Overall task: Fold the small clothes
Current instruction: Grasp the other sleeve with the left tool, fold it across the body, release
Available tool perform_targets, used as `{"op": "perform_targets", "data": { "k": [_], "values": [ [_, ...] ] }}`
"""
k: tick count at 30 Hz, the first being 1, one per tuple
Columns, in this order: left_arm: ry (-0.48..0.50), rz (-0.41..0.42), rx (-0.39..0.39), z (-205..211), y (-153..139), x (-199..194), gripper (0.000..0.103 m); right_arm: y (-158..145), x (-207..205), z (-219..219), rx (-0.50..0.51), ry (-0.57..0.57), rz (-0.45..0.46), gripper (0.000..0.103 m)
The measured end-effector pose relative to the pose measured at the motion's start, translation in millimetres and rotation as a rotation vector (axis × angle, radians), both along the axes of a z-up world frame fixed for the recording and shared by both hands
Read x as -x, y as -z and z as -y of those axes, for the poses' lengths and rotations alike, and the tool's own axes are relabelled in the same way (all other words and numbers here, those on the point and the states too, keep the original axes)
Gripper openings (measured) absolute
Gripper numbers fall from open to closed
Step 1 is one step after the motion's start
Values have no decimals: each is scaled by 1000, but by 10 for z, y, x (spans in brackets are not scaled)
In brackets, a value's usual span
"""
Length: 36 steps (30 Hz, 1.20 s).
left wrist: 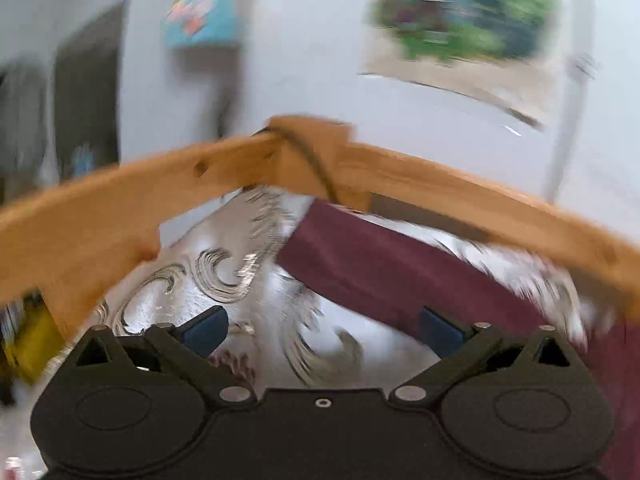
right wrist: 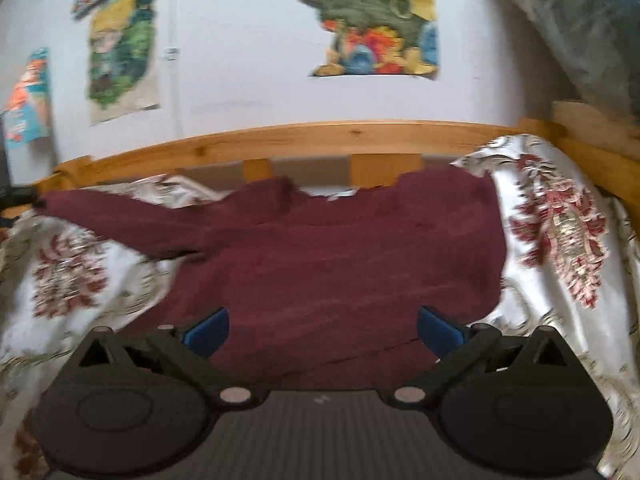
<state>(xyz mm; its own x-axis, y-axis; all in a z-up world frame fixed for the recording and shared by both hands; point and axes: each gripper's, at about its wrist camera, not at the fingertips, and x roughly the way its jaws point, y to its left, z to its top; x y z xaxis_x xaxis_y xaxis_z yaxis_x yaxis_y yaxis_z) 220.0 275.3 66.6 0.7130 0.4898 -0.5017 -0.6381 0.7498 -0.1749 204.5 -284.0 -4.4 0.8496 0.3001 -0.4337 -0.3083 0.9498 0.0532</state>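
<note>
Nearest in the right wrist view, the right gripper (right wrist: 323, 330) is standing with its blue pads spread wide, nothing pinched between them. It is hovering over the hem end of a maroon sweater (right wrist: 340, 264), which is lying on a floral bedspread (right wrist: 560, 232). One sleeve (right wrist: 112, 212) is stretching out to the left, while the right side is looking folded in over the body. The neckline is lying toward the far edge.

In the left wrist view, much blurred, the left gripper (left wrist: 323, 330) is likewise standing spread and pinching nothing. It is hovering over the bedspread (left wrist: 192, 280), with the sweater's sleeve (left wrist: 380, 268) running aslant just beyond its right pad.

Behind the bedding a wooden rail (right wrist: 304, 140) is running across, with a corner post (left wrist: 316, 152) showing in the left view. Farther off, posters (right wrist: 368, 20) are hanging on a pale wall (right wrist: 240, 60).
</note>
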Motion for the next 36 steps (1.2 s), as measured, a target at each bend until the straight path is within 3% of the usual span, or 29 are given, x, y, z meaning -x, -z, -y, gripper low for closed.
{"op": "perform_targets", "data": {
  "k": [2, 4, 7, 8, 9, 10, 13, 16, 23, 30, 36],
  "values": [
    [-45, 15, 125, -240, 12, -66, 84, 31, 112, -77, -13, -20, -17, 103],
    [-77, 57, 201, -381, 18, -94, 82, 63, 195, -124, -26, -35, -41, 103],
    [-79, 110, 199, -428, -61, -139, 69, 108, 273, -152, -32, -43, -64, 103],
    [-71, 116, 178, -418, -91, -170, 56, 128, 292, -152, -33, -45, -69, 103],
    [-64, 108, 154, -435, -117, -210, 29, 143, 306, -146, -35, -46, -70, 103],
    [-67, 85, 125, -423, -147, -245, 15, 153, 313, -130, -43, -44, -70, 103],
    [-37, 131, 66, -339, -268, -224, 11, 183, 321, -53, -79, -27, -81, 103],
    [46, 191, -85, -56, -491, -229, 10, 169, 347, 33, -111, -6, -77, 103],
    [421, 394, -325, 1040, -999, -130, 10, 114, 514, 218, -140, 17, -46, 103],
    [853, 489, -407, 2349, -1108, -38, 10, 84, 694, 415, -156, 38, -31, 103],
    [1121, 465, -314, 3243, -724, 54, 10, 97, 828, 630, -164, 75, -28, 103]
  ]
}}
